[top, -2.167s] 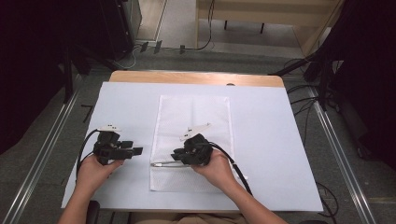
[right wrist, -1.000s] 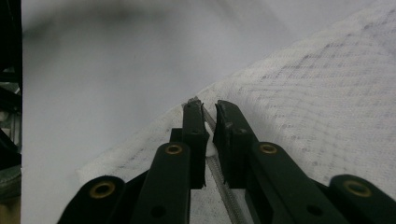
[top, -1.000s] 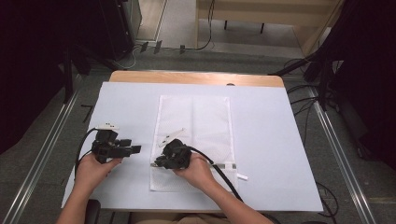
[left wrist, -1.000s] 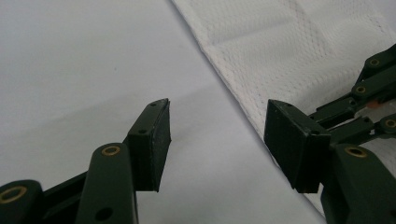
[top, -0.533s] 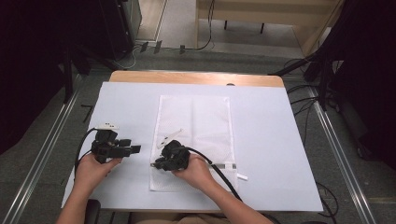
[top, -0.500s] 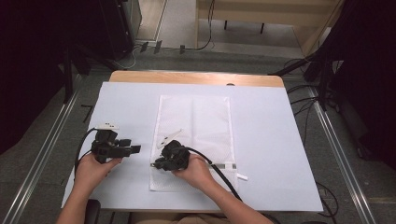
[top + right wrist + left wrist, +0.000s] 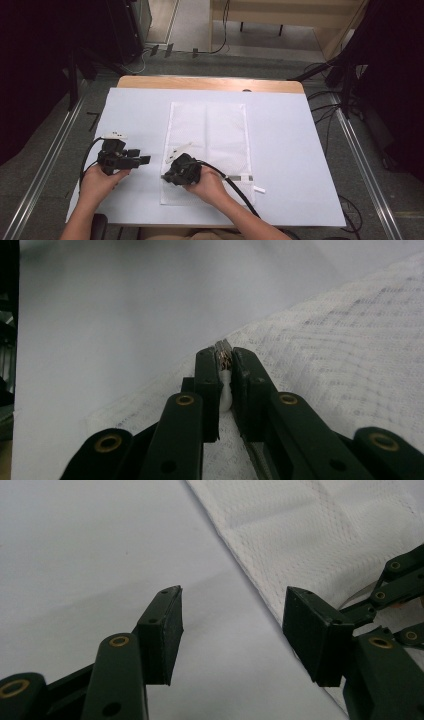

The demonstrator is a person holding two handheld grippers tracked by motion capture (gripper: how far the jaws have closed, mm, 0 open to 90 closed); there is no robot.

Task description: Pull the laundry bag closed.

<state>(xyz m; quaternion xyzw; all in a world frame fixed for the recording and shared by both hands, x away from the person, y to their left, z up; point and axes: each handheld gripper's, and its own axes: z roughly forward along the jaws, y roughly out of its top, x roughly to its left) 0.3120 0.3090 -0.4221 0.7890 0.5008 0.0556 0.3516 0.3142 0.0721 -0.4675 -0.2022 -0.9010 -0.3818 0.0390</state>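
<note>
1. One white cloth [image 7: 207, 150] — a single sheet lying flat on the table.
2. One table [image 7: 295, 150], covered in white.
3. Two grippers — the left gripper [image 7: 131, 161] and the right gripper [image 7: 168, 176].
4. Two hands, one on each gripper.
5. One small white piece [image 7: 259, 189] beside the cloth.

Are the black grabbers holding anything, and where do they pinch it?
The right gripper pinches a small metal-and-white tool near its tip, over the white cloth. The left gripper is open, holding nothing.

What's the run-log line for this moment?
left gripper: open, over table | right gripper: shut on small metal tool | white cloth: flat
</note>
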